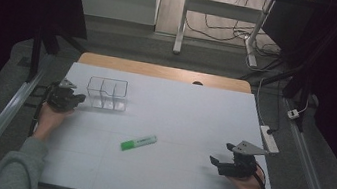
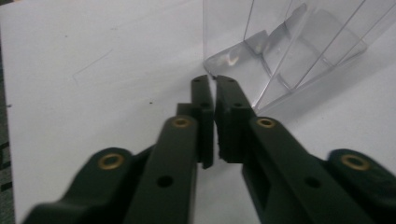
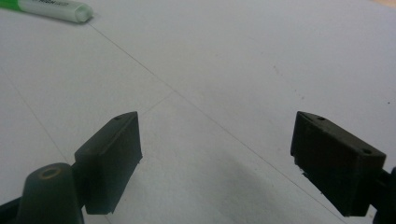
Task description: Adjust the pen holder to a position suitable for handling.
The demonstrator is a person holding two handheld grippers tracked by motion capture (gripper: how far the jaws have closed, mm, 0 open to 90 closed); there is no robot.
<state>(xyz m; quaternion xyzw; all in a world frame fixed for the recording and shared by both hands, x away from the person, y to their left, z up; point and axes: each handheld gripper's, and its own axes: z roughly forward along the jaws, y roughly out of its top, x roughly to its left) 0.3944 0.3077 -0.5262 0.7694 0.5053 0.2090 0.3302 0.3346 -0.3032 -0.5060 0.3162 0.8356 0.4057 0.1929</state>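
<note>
A clear plastic container (image 1: pixel 107 94) with dividers stands at the far left of the white sheet (image 1: pixel 185 107). My left gripper (image 1: pixel 78 98) is just to its left. In the left gripper view the jaws are shut (image 2: pixel 214 83), and their tips meet the container's (image 2: pixel 289 46) near bottom corner. Whether they pinch its wall I cannot tell. A green highlighter (image 1: pixel 138 142) lies on the sheet in the middle. My right gripper (image 1: pixel 213 161) rests at the near right, open, with bare sheet between its fingers (image 3: pixel 215 135). The highlighter's (image 3: pixel 51 8) white end shows at that view's top left.
The white sheet covers a wooden table (image 1: pixel 160 70). A white power strip (image 1: pixel 269 138) lies off the sheet's right edge. Metal rails run along both sides, and desk legs and cables stand on the floor beyond the table.
</note>
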